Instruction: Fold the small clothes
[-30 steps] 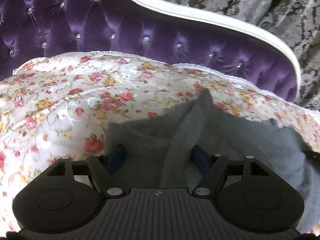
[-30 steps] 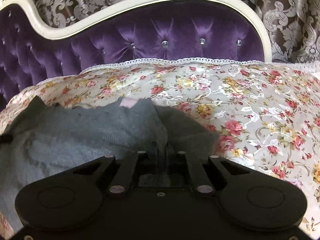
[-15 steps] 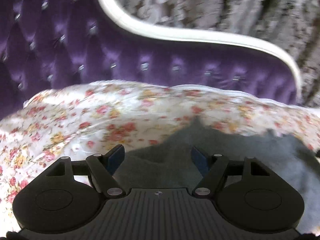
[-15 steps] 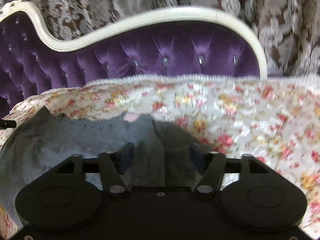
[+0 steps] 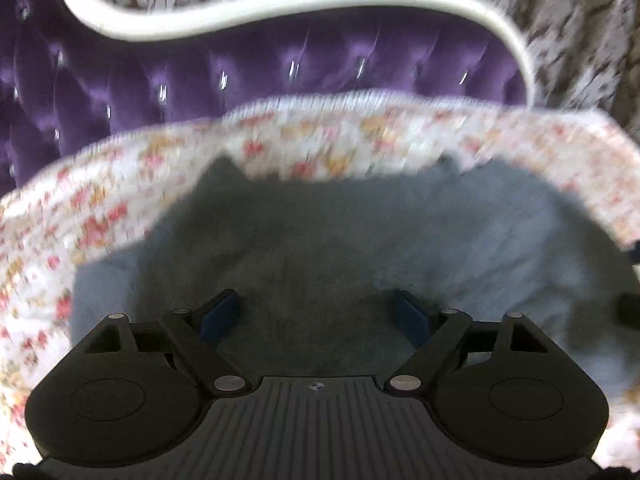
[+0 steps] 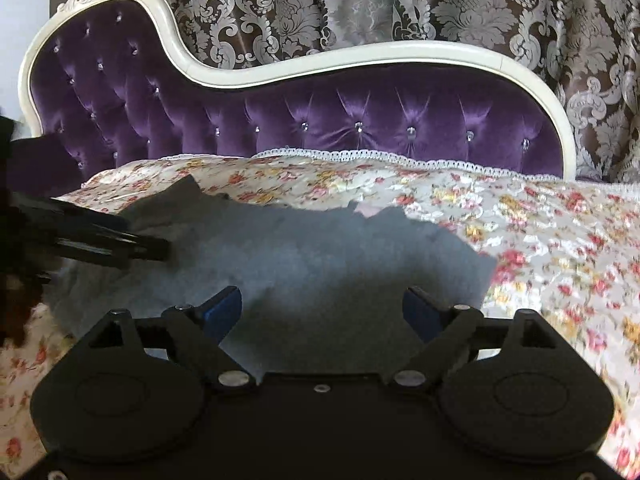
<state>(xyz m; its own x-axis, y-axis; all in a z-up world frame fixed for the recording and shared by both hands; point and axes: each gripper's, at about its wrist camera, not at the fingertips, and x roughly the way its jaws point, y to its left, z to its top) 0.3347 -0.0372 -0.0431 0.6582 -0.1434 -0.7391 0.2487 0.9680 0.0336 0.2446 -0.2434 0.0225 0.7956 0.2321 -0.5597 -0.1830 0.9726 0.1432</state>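
Observation:
A small grey fleece garment (image 6: 320, 256) lies spread on the floral cover (image 6: 552, 248) of a sofa, its far corners sticking up. In the left wrist view the same grey garment (image 5: 360, 248) fills the middle, blurred by motion. My left gripper (image 5: 316, 316) hovers over it with its jaws still opening and nothing pinched between the blue pads. My right gripper (image 6: 322, 312) is above the garment's near edge, jaws likewise opening, pads clear of the cloth. The left gripper (image 6: 120, 240) shows as a dark shape at the left of the right wrist view.
A purple tufted sofa back (image 6: 360, 120) with a white frame (image 6: 400, 50) rises behind the cover. A patterned brown and silver curtain (image 6: 360, 0) hangs behind it. Floral cover lies bare to the right of the garment.
The right gripper let go of a raised fold of the garment and opened wide. Both grippers drew back, and the left opened wider. The garment now lies flatter and more of it shows.

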